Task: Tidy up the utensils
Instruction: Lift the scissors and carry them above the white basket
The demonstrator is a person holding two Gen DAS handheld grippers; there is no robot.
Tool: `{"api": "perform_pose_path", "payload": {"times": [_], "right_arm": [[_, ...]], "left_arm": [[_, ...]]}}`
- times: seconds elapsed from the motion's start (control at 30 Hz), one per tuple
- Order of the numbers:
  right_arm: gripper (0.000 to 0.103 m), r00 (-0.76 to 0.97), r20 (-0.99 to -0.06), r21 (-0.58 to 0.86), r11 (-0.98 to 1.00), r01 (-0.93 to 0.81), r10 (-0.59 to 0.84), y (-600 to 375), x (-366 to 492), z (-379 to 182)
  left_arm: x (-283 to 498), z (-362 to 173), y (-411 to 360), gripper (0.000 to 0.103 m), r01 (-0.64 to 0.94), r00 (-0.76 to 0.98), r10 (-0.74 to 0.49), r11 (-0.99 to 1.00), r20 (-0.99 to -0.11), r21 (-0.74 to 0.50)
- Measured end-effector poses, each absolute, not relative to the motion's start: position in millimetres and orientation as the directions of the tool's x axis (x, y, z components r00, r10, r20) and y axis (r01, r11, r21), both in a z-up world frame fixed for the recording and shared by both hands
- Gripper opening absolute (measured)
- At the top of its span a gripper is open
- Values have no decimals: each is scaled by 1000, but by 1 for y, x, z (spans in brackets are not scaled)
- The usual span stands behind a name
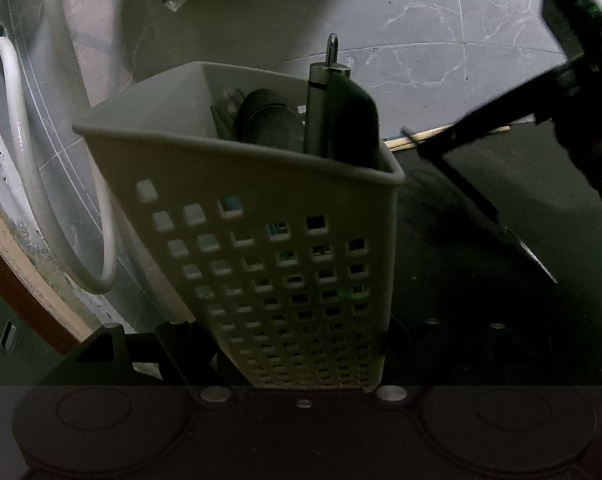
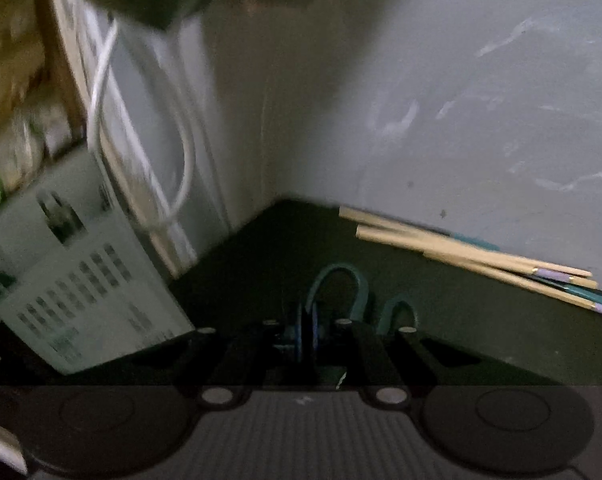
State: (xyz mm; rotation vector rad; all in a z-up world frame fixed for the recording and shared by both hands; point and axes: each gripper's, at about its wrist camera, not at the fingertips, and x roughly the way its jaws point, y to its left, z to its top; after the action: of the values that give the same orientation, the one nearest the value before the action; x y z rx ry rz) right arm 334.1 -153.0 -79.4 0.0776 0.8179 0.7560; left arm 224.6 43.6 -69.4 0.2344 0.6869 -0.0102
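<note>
A grey perforated utensil basket (image 1: 261, 208) leans tilted between the fingers of my left gripper (image 1: 277, 332), which is shut on its lower part. Inside stand a steel handle with a ring (image 1: 319, 92), a dark handle and other dark utensils. My right gripper (image 2: 309, 332) is shut on a pair of scissors with teal loop handles (image 2: 337, 280) that poke out past the fingertips. In the left wrist view the right gripper (image 1: 425, 146) hovers to the right of the basket, and the scissors' dark blades (image 1: 501, 220) slant down from it. Wooden chopsticks (image 2: 481, 256) lie on the dark mat against the wall.
A dark mat (image 2: 461, 340) covers the counter below a grey marbled wall (image 1: 421, 20). White hoses (image 1: 33, 168) hang in loops left of the basket, beside a wooden edge (image 1: 29, 280). The basket (image 2: 81, 280) sits at the left in the right wrist view.
</note>
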Motion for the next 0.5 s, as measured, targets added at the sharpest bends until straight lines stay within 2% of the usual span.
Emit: {"api": "perform_pose_path", "payload": {"times": [0.17,0.5], "right_arm": [[5,556,-496,384,742,-549,667,-170,317,-58],[5,653,-343,400,734,-548,675,-179,305,-23]], "left_arm": [[224,-69,43,81,85,774,69,974,-629,212],[224,-69,43,81,86,774,69,973,-629,213]]}}
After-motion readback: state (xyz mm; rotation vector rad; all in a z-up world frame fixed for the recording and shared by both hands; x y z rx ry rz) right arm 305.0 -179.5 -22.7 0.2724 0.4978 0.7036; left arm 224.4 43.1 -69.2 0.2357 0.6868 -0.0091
